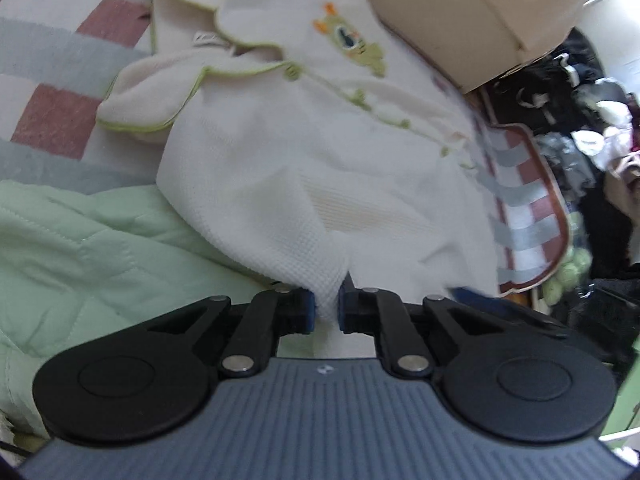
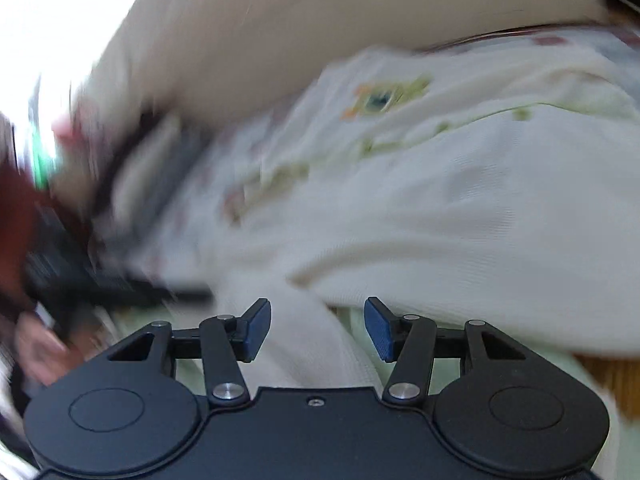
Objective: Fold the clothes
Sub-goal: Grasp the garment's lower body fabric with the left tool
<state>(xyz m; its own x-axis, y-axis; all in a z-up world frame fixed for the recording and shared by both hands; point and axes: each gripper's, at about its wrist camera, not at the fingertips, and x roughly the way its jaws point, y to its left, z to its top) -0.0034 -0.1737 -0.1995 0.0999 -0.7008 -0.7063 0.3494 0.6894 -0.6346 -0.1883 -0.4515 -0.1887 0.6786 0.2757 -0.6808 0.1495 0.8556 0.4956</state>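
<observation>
waffle-knit cloth garment (image 1: 304, 184), quilted green blanket (image 1: 80, 248), matt cardboard box (image 1: 472, 8).

Home bedroom, lived-in. Bed covered by a checked bedspread (image 1: 52, 92) in pink, grey and white squares with brown piping at its edge; a pale green quilted blanket (image 1: 88, 240) lies on top. A child's cream garment (image 1: 304, 128) with green trim and an embroidered patch is spread over it. Cardboard box (image 1: 472, 12) sits at the bed's far side. Beside the bed, a messy heap of dark and light clothes (image 1: 572, 120). Right wrist view is heavily blurred.
</observation>
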